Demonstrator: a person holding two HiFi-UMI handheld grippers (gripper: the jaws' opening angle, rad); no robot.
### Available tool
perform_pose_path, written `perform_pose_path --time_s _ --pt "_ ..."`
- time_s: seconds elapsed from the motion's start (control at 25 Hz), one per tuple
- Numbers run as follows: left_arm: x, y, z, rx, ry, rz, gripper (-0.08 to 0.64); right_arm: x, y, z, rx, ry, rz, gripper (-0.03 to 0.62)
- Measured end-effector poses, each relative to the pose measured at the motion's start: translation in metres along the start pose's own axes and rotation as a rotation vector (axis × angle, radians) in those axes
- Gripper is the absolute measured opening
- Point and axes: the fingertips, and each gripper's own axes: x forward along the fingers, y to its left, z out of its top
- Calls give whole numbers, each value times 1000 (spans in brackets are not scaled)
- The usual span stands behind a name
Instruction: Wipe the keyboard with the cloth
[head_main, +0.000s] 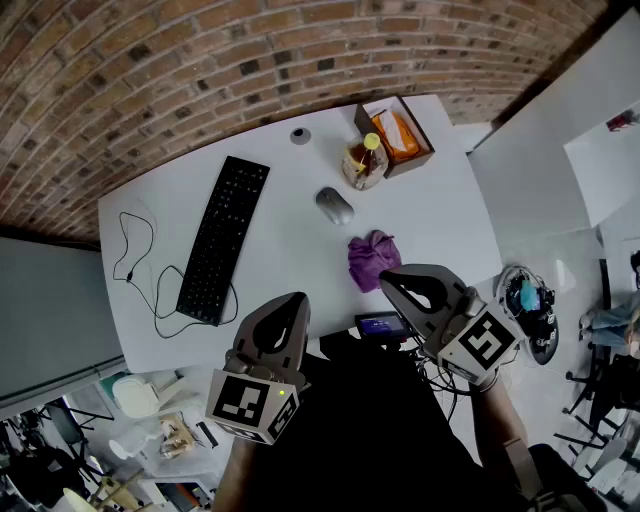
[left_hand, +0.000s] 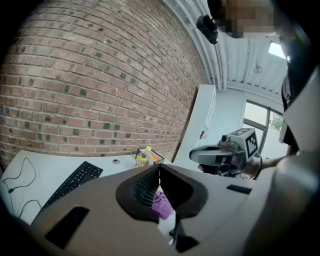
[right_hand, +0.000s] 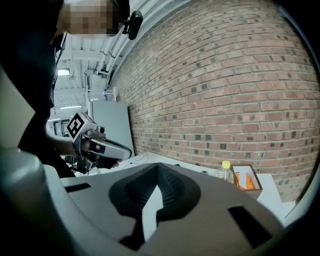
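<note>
**A:** How do the grippers stand?

**B:** The left gripper (head_main: 297, 300) has its jaws pressed together, with nothing between them. The right gripper (head_main: 385, 280) is the same, jaws together and empty. Both hang over the near edge of the table (head_main: 290, 285), side by side and apart, tipped slightly down.

**A:** And the cloth?

**B:** The cloth (head_main: 372, 258) is purple and bunched up. It lies on the table close by the right gripper's tips, and neither gripper holds it. In the left gripper view it shows behind that gripper's closed jaws.

**A:** The keyboard?

**B:** The keyboard (head_main: 224, 238) is black and lies aslant on the left part of the table, well apart from the cloth. Its cable (head_main: 135, 262) loops off to its left.

**A:** Anything else?

**B:** A grey mouse (head_main: 334, 205) sits just beyond the cloth. A yellow-capped bottle (head_main: 365, 160) stands just beside an open box (head_main: 412, 150) at the far right corner. A small round thing (head_main: 300, 136) lies by the far edge, and a brick wall (head_main: 200, 70) rises behind the table.
</note>
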Motion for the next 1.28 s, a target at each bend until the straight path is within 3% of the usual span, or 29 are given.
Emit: perform_pose_path --time_s 0.64,1.0,1.12,1.28 --pt "-1 -4 -5 3 4 -5 14 -4 -8 -3 59 -29 -31 17" --pt "-4 -5 -8 -7 13 16 14 -2 -33 -37 86 75 -103 21" --pt "-6 -4 -10 -11 20 25 14 0 -39 -58 91 131 -103 108" --pt "-11 -2 -12 -18 29 51 14 7 -45 -87 99 193 -93 168"
